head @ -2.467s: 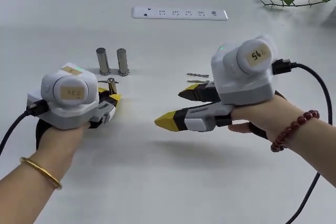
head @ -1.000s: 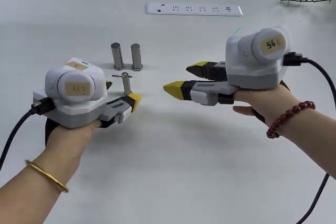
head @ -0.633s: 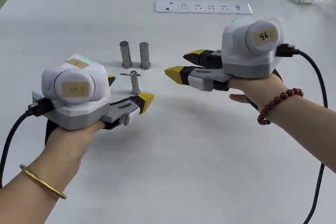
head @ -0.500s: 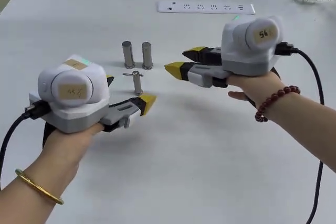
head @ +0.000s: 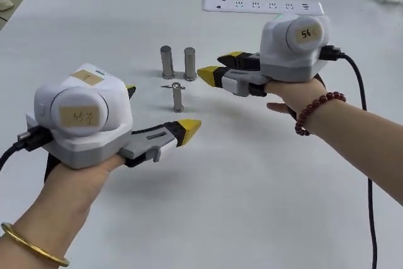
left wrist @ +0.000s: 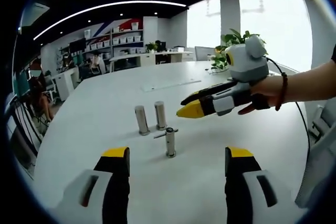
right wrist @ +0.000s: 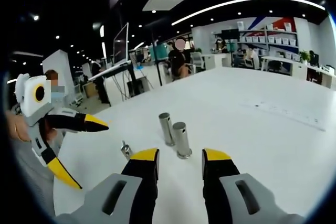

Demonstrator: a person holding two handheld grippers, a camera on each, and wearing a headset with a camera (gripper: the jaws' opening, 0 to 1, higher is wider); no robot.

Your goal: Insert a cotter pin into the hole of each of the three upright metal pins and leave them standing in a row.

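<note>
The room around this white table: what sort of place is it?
Probably an open-plan office or lab: shelves of storage boxes along the far wall, desks with monitors, and strip lights overhead.

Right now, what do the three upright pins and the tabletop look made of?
The upright pins look like metal, probably steel: grey, satin, with soft highlights down their sides. The tabletop is white, smooth and matte; laminate or painted board, can't tell.

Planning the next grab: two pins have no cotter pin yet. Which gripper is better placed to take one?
Right, probably. The right gripper is open with its tips beside the two bare pins; the left gripper sits farther back, behind the finished pin.
</note>
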